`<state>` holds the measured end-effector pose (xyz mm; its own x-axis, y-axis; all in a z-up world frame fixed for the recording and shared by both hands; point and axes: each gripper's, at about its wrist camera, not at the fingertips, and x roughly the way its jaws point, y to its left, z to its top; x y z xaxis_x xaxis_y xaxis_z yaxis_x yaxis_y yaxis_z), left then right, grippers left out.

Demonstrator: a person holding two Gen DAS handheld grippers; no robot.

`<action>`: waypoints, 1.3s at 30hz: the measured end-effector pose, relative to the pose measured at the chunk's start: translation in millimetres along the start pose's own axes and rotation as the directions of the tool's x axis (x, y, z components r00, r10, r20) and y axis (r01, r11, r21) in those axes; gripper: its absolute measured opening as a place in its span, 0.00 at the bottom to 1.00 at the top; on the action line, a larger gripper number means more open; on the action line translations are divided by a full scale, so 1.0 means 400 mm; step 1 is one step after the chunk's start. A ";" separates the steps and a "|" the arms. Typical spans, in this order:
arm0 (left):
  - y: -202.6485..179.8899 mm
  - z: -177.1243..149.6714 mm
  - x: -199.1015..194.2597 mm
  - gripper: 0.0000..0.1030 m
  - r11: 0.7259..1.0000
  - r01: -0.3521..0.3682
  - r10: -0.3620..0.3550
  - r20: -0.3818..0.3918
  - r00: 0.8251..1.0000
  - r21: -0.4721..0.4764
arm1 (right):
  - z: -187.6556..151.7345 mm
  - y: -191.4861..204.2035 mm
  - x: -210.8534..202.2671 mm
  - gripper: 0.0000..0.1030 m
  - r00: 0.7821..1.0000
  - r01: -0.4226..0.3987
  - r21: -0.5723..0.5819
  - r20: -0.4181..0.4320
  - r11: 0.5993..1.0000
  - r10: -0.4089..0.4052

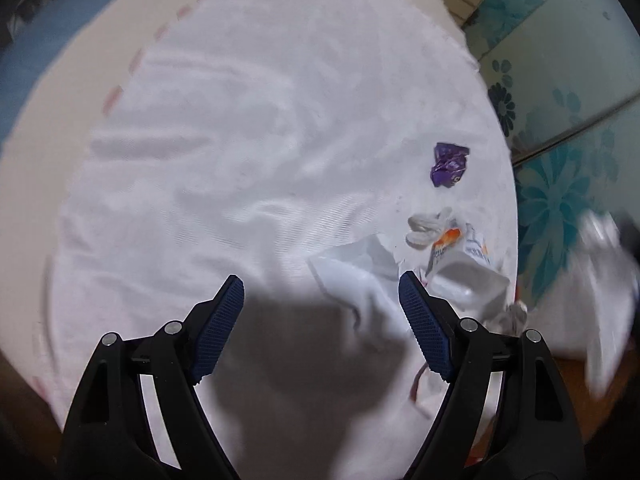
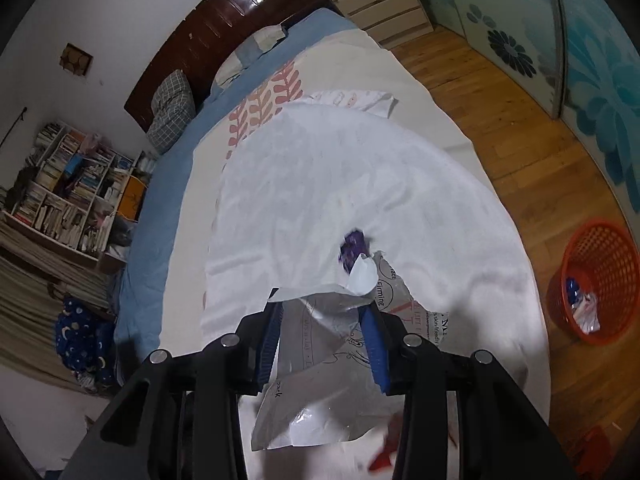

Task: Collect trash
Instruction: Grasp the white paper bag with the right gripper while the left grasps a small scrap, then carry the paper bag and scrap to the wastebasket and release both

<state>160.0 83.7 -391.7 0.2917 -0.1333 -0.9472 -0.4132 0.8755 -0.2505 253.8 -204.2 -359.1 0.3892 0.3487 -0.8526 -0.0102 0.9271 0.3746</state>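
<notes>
We're over the bed (image 2: 248, 184), white sheet (image 1: 248, 128) spread across it as the work surface, wood floor (image 2: 500, 128) to the side. Down on that floor sits the red basket (image 2: 600, 248), already holding a few scraps, so that reads as the drop point for everything here. On the sheet the leftover trash clusters near the edge closest to the basket: a torn white packet (image 1: 468, 280) with orange print, a crumpled white bit (image 1: 424, 226) just beside it, a loose white sheet of packaging (image 1: 356, 260) in front, and the purple wrapper (image 1: 448, 164) a little apart, further up the bed. Our right claw (image 2: 324, 344) is pinching a silver foil wrapper (image 2: 320, 400), torn and printed, pads pressed on its sides with most of the foil hanging below the grip; the foil is lifted off the sheet, likely ready to carry over to the basket. Our left claw (image 1: 320, 324) is spread wide, nothing between the pads, pointed steeply down with the white packaging just ahead of its right pad, so it's probably lining up the next pick. View is motion-blurred, and we can't tell whether it touches anything.
</notes>
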 end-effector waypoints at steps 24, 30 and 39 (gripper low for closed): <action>-0.081 -0.022 0.038 0.10 0.994 -0.054 0.053 0.014 0.999 0.097 | -0.139 -0.035 -0.057 0.38 0.998 -0.017 -0.028 -0.063 0.999 0.016; -0.132 -0.054 -0.162 0.06 0.984 -0.087 0.067 0.126 0.990 0.157 | -0.132 -0.006 -0.159 0.38 0.999 -0.041 -0.051 -0.009 0.998 0.040; -0.337 -0.129 -0.503 0.04 0.940 -0.103 0.018 0.253 0.967 0.325 | -0.096 -0.034 -0.506 0.38 0.986 -0.044 -0.054 0.156 0.998 0.052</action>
<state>112.4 -31.3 -177.7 0.4929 0.0047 -0.8701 -0.1379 0.9878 -0.0728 139.7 -282.2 -205.7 0.5266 0.3712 -0.7647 -0.0776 0.9168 0.3916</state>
